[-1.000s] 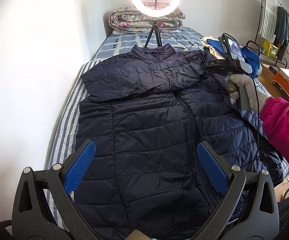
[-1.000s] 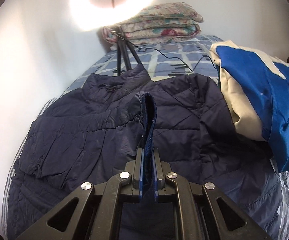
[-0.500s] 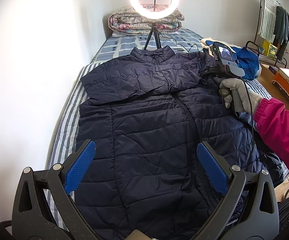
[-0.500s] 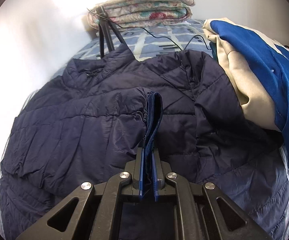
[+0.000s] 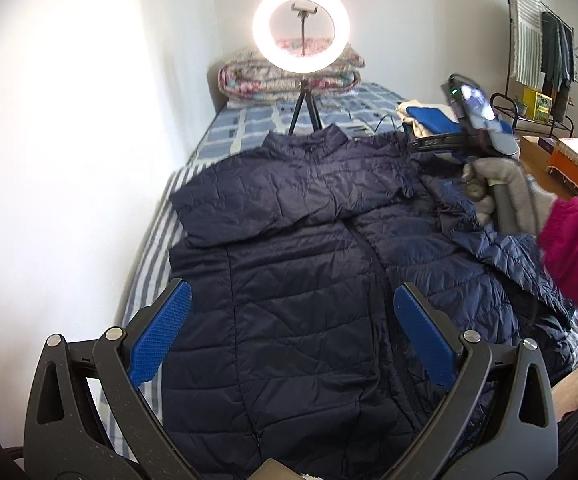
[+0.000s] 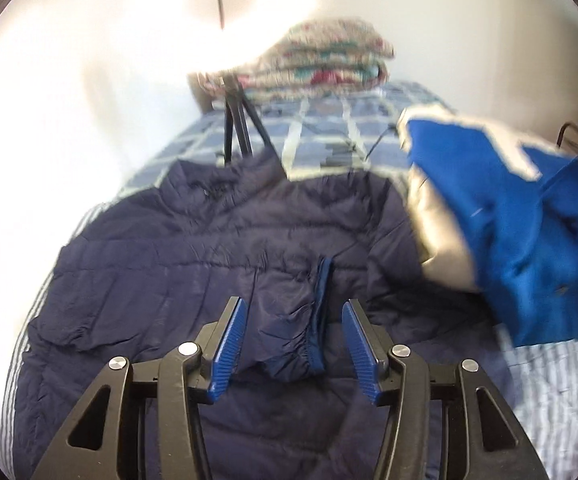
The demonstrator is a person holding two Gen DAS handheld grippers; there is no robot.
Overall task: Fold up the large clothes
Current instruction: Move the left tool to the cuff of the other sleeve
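Navy quilted puffer jacket (image 5: 301, 280) is spread flat on the striped bed (image 5: 149, 248), one sleeve folded across its chest. Right gripper (image 6: 293, 348) hangs over that sleeve's cuff (image 6: 317, 320), jaws apart, gripping nothing. Left gripper (image 5: 293, 336) hovers wide open above the hem.

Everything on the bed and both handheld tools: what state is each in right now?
Puffer jacket: flat, zipped, one sleeve folded across the chest.
Sleeve cuff: loose between the right fingers.
Left gripper: open, empty.
Right gripper: open, around the cuff.
Ring light: on.
Floral quilt: folded.
Blue clothes: heaped.
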